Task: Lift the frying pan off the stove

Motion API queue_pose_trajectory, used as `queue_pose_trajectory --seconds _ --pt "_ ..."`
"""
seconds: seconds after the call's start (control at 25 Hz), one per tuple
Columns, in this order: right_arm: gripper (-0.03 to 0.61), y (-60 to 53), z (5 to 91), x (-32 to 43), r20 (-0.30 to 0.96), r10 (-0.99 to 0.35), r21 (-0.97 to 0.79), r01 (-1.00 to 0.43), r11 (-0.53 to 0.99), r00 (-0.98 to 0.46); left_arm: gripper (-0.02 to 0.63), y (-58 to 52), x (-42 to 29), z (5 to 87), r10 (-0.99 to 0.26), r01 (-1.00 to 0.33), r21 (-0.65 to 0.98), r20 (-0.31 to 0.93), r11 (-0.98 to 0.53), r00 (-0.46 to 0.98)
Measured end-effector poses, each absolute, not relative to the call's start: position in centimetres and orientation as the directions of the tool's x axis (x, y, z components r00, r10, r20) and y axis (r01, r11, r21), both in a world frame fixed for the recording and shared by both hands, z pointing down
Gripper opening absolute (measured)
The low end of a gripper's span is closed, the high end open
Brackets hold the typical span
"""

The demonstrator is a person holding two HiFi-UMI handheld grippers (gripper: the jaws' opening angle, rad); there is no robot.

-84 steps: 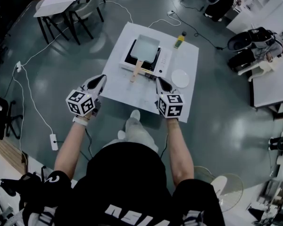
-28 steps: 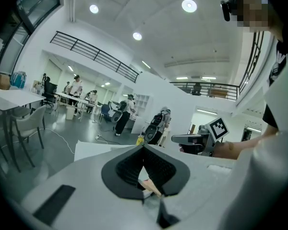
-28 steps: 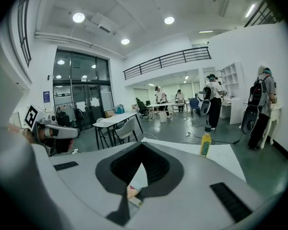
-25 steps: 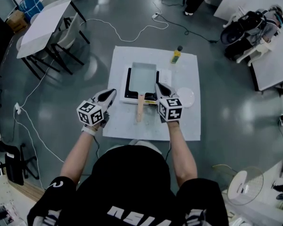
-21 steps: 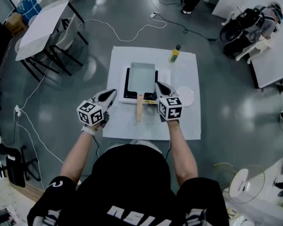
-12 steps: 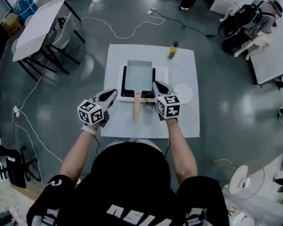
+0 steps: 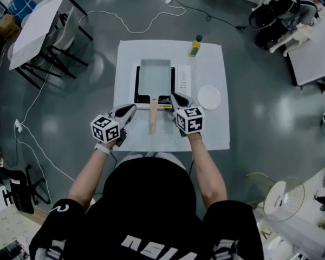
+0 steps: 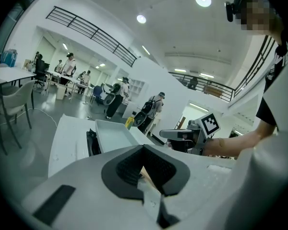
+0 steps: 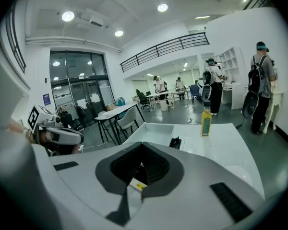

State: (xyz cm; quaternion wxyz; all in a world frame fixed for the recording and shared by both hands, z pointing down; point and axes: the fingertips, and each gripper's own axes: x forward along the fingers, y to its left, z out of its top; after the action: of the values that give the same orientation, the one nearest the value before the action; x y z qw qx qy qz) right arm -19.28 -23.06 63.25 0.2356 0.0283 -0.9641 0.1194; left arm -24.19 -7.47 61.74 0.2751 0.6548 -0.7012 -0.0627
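The frying pan [image 7: 154,76] is rectangular and pale, and it sits on the black-topped stove [image 7: 180,80] on the white table [image 7: 129,53]. Its wooden handle [image 7: 153,115] points toward me. My left gripper [image 7: 131,108] is shut and empty, just left of the handle. My right gripper [image 7: 173,96] is also shut and empty, at the stove's near right corner, right of the handle. In the left gripper view the pan [image 8: 113,134] lies beyond the shut left gripper [image 8: 144,147]. The right gripper view has the pan [image 9: 156,132] ahead of the shut right gripper [image 9: 141,145].
A yellow bottle [image 7: 194,46] stands at the table's far edge and a white plate [image 7: 209,97] lies right of the stove. Other tables, chairs and floor cables surround the table; people stand in the background of both gripper views.
Both grippers have sunk toward the table and closed in on either side of the pan's handle. The jaws stayed shut. The pan has not moved.
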Motion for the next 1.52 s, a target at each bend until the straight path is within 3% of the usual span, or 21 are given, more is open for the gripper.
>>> queue_pose_trajectory --seconds 0.4,0.84,0.88,1.0,1.2,1.52 --pt "-0.005 -21.5 67.6 -17.8 0.492 0.064 -0.315 -0.109 0.943 -0.868 -0.002 -7.5 -22.2 65.1 -0.946 -0.836 0.534 0.318 0.128 0.058" --pt "-0.002 -19.8 70.9 -18.2 0.445 0.245 -0.544 -0.042 0.838 -0.861 0.011 -8.5 -18.9 68.1 -0.936 -0.758 0.651 0.290 0.042 0.198" --pt "0.009 -19.6 71.0 -18.2 0.435 0.259 -0.569 -0.040 0.822 -0.862 0.027 -8.6 -18.6 68.2 -0.934 -0.747 0.664 0.288 0.034 0.214" --pt "0.126 -18.9 71.7 -18.6 0.427 0.308 -0.613 -0.022 0.790 -0.850 0.096 -8.8 -17.7 68.8 -0.924 -0.717 0.697 0.279 0.007 0.261" --pt "0.190 -17.9 72.5 -19.3 0.414 0.390 -0.652 0.031 0.758 -0.823 0.180 -9.4 -17.0 70.2 -0.912 -0.675 0.738 0.280 0.003 0.301" --pt "0.279 -15.8 72.9 -20.7 0.328 0.533 -0.766 0.111 0.633 -0.780 0.207 -10.1 -16.3 71.5 -0.905 -0.621 0.784 0.254 -0.015 0.342"
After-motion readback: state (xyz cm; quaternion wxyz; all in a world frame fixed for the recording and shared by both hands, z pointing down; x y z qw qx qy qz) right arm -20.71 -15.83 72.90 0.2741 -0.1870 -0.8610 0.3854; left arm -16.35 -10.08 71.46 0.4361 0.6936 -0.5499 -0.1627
